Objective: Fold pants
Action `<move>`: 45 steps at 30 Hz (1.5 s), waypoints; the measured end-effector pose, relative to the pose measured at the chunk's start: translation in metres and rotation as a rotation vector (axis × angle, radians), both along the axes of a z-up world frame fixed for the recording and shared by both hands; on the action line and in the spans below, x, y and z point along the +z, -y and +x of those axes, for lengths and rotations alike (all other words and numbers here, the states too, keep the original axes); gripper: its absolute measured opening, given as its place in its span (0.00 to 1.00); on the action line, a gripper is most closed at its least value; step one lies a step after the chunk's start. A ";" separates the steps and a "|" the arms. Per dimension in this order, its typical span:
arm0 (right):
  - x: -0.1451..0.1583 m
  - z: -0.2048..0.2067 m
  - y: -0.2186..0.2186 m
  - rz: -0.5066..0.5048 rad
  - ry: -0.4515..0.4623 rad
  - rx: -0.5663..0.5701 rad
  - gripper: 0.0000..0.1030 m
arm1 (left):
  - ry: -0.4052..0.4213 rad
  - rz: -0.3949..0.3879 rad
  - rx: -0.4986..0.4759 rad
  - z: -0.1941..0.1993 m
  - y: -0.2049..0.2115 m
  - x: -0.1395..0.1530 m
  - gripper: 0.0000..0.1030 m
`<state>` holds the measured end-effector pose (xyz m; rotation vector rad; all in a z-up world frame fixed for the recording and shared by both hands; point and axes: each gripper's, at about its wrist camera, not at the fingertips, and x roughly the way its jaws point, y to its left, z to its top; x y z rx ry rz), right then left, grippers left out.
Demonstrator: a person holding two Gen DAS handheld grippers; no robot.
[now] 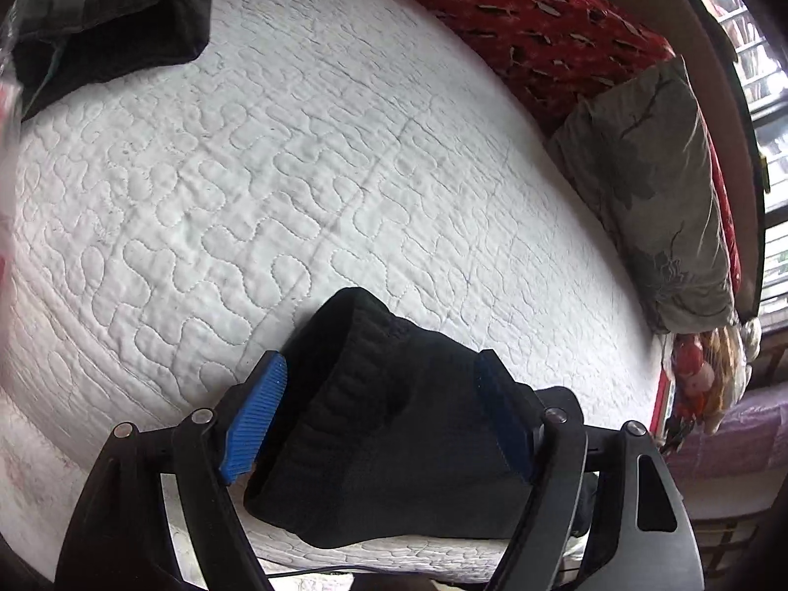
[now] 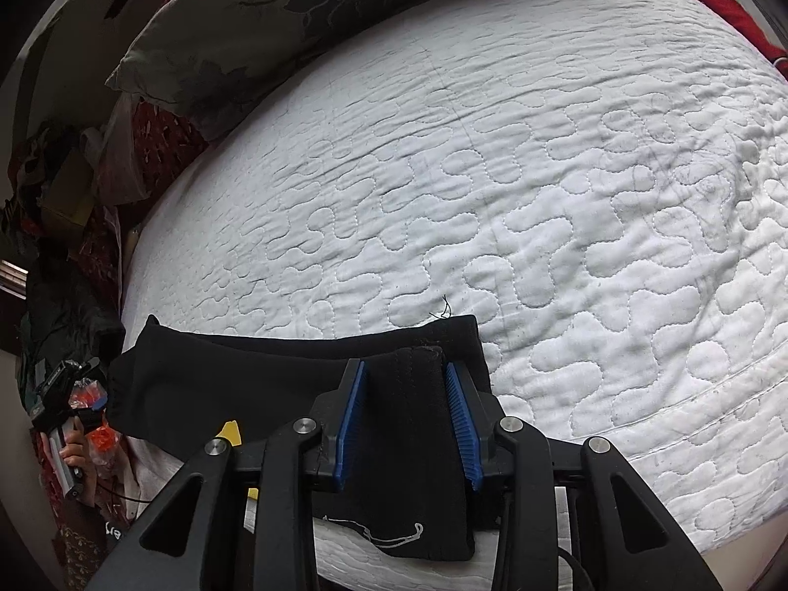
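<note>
Left tool standing wide, black pants lying slack between its pads; right tool narrowly straddling a folded layer. Square both edges on the bed before withdrawing.

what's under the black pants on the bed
The black pants lie on the white quilted bedcover near its front edge. Where the cloth covers the quilt nothing else shows, so anything beneath the folded layers cannot be seen.
</note>
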<state>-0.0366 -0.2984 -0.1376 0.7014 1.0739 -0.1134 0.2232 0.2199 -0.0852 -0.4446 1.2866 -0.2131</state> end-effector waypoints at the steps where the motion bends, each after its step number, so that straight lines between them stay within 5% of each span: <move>1: 0.000 0.001 -0.001 -0.002 -0.002 0.000 0.35 | 0.000 0.027 -0.026 0.000 0.005 -0.001 0.75; 2: 0.001 0.002 -0.002 -0.003 -0.005 0.000 0.35 | -0.003 0.045 -0.040 0.000 0.009 -0.002 0.73; 4: 0.001 0.005 -0.005 -0.011 -0.012 0.004 0.35 | -0.026 0.078 -0.045 0.000 0.012 -0.007 0.41; 5: 0.001 0.005 -0.004 -0.018 -0.015 0.008 0.33 | -0.039 0.109 -0.040 0.001 0.013 -0.009 0.33; 7: 0.002 0.007 -0.007 -0.044 -0.023 0.014 0.28 | -0.041 0.155 -0.044 0.003 0.018 -0.009 0.24; 9: 0.002 0.008 -0.009 -0.086 -0.035 0.022 0.12 | -0.021 0.161 -0.036 0.003 0.022 0.002 0.18; 12: 0.005 0.008 -0.006 -0.091 -0.031 0.017 0.07 | 0.073 0.186 -0.022 0.002 0.024 0.018 0.18; 17: 0.011 0.002 0.010 -0.087 -0.009 -0.011 0.03 | 0.018 0.256 -0.019 0.003 0.030 -0.011 0.20; 19: 0.006 0.002 0.009 -0.100 -0.017 -0.008 0.03 | 0.024 0.253 0.006 0.000 0.028 -0.010 0.30; 26: 0.004 -0.003 0.009 -0.060 -0.017 -0.003 0.13 | -0.025 0.011 0.124 -0.013 -0.023 0.005 0.38; 32: 0.014 -0.027 0.033 0.011 0.031 -0.083 0.31 | -0.002 0.012 0.263 -0.021 -0.044 0.022 0.51; 34: 0.016 -0.034 0.037 0.019 0.034 -0.094 0.31 | -0.026 -0.020 0.245 -0.021 -0.042 0.020 0.51; 40: 0.029 -0.037 0.026 0.024 0.071 -0.031 0.31 | -0.065 0.041 0.175 -0.006 -0.012 0.013 0.51; 45: 0.059 0.017 -0.031 0.046 0.151 0.176 0.33 | -0.082 0.056 0.108 0.008 0.001 0.009 0.51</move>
